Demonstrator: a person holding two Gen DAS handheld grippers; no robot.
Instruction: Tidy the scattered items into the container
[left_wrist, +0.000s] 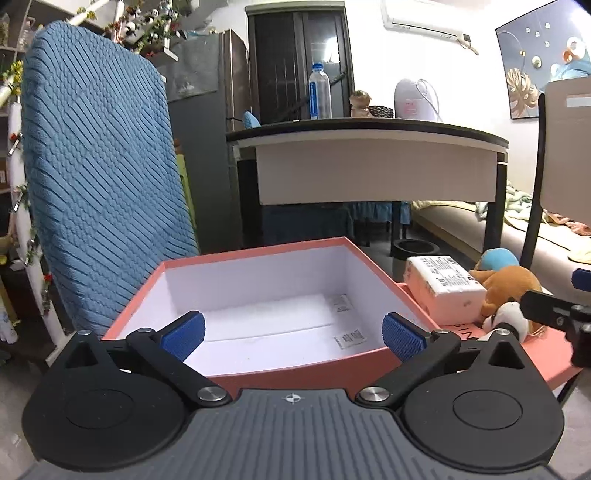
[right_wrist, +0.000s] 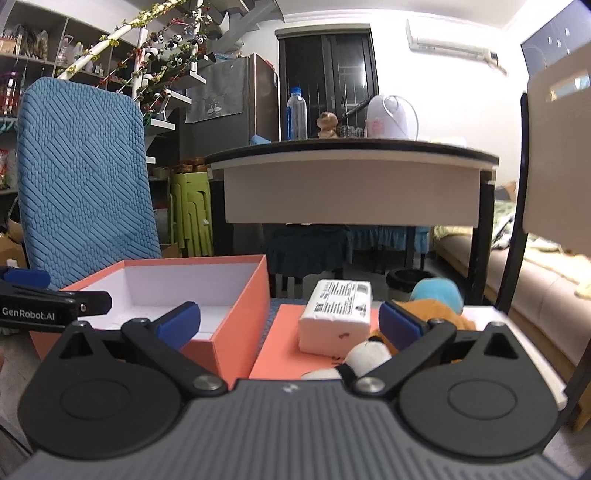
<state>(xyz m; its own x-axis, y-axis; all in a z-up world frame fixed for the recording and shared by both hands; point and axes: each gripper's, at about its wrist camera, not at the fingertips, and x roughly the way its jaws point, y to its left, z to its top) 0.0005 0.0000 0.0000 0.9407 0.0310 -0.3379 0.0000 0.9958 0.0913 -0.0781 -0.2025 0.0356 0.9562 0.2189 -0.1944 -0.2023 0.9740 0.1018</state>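
Plush toy (right_wrist: 428, 314) partly hidden behind right gripper fingers (right_wrist: 400, 326).

The box (left_wrist: 258, 373) looks like matt salmon cardboard outside, lined with smooth white paper. At its 3 o'clock, the tissue pack (right_wrist: 336, 314) wears glossy, faintly crinkled plastic film, and the plush toy (right_wrist: 432, 310) is soft fuzzy cloth. The chair back (left_wrist: 99, 166) is blue knitted fabric with a ribbed, rough weave. The left gripper (left_wrist: 293, 334) has matt black plastic arms, blue textured pads (left_wrist: 400, 336) and shiny metal rivets.
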